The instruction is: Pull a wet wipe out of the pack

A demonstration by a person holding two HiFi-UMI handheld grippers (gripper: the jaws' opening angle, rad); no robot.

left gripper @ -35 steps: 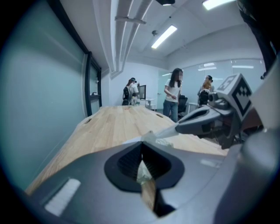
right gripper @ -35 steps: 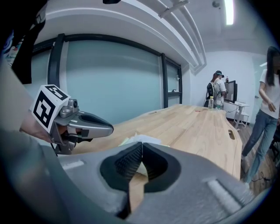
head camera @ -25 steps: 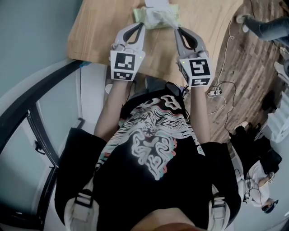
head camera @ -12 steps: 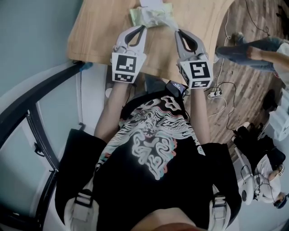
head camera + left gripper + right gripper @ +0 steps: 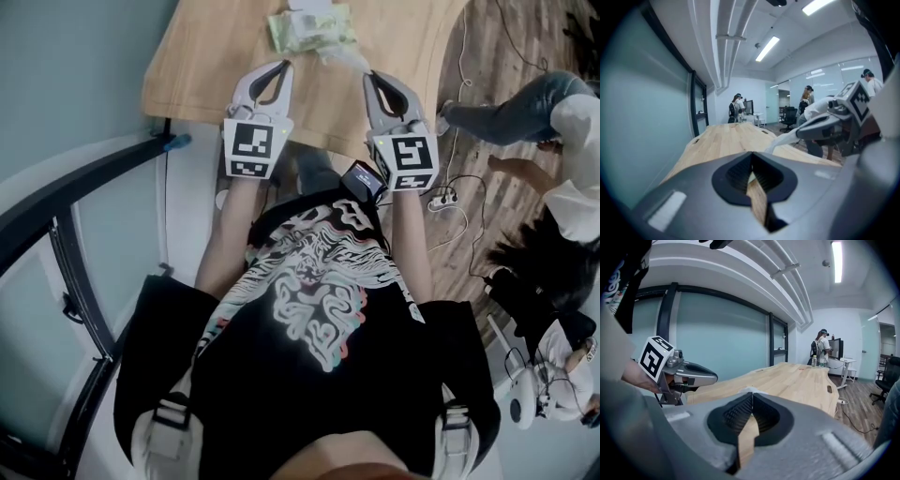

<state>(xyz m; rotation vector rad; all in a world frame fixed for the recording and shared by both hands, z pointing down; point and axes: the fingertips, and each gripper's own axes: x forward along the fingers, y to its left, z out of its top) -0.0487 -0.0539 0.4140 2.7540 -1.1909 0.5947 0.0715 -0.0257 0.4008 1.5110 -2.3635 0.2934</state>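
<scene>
The pack (image 5: 305, 28) is a soft, crinkly, pale-green pouch lying flat on the far part of the wooden worktop (image 5: 206, 56). Its long side runs left to right, and I can't read any print on it. A thin white wipe (image 5: 342, 58) stretches from it toward the right gripper (image 5: 369, 75), whose jaws are pinched tight on the wipe's end. The left gripper (image 5: 284, 66) has its jaws closed too, on nothing, just short of the pack.
</scene>
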